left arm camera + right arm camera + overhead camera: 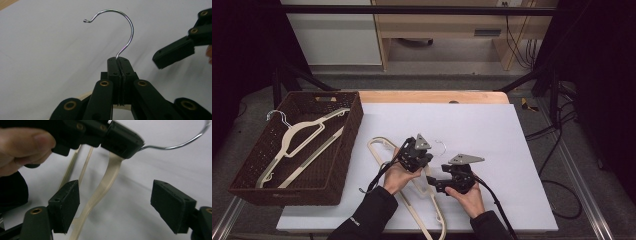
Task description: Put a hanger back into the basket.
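Observation:
A cream plastic hanger [382, 148] with a metal hook [125, 30] lies on the white sheet [482, 135]. My left gripper [427, 159] is shut on the hanger's neck, just below the hook [441, 145]; in the left gripper view the jaws [119, 75] press together around the wire's base. My right gripper [435, 183] stands open just right of the left one. In the right gripper view its pads [65, 203] straddle the hanger's cream arm [105, 185] without touching it, and the left gripper [120, 138] shows above.
A dark wicker basket [348, 145] stands at the table's left with another cream hanger [298, 138] inside. The sheet's right half is bare. A wooden table edge [432, 96] runs along the back, with cables on the floor to the right.

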`<state>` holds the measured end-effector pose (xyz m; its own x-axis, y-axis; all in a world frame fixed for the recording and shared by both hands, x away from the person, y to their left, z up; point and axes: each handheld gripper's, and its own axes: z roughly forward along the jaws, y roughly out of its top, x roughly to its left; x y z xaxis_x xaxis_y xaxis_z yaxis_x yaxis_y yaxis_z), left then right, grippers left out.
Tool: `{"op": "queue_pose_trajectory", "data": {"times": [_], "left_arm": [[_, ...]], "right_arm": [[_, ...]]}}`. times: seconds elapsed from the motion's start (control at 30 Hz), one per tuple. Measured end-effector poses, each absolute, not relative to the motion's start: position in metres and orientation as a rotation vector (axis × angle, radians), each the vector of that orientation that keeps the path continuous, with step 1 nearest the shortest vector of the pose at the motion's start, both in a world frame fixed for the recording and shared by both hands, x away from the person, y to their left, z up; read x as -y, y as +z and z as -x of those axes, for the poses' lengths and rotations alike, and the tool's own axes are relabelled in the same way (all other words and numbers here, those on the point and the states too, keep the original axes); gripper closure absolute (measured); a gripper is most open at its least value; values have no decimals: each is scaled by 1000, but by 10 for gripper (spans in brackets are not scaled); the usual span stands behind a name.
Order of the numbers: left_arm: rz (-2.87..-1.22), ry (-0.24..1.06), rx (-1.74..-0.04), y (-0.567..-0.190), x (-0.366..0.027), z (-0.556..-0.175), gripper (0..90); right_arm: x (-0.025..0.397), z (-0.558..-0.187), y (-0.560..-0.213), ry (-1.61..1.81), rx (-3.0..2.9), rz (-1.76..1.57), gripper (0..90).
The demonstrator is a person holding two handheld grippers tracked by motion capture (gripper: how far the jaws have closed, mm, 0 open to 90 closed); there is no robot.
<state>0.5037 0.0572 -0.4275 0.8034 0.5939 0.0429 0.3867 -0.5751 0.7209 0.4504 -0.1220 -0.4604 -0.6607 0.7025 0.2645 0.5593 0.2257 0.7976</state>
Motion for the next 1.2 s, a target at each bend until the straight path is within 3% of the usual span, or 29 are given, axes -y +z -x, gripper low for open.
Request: {"op": "queue_pose_trajectory", "data": {"times": [0.33, 0.7, 0.97, 1.2], "left_arm": [[-2256, 376, -702, -423, -61, -501, 887], [-2236, 367, -713, -421, -64, -498, 887], [-2194, 357, -715, -414, -75, -493, 879], [-2098, 368, -712, -389, -109, -480, 643]], "right_arm": [[108, -456, -470, 1393, -2380, -1233, 412], [105, -460, -471, 1518, -2447, -1285, 669], [105, -462, -468, 1604, -2445, -1359, 729], [106, -461, -465, 1655, -2432, -1422, 768]]}}
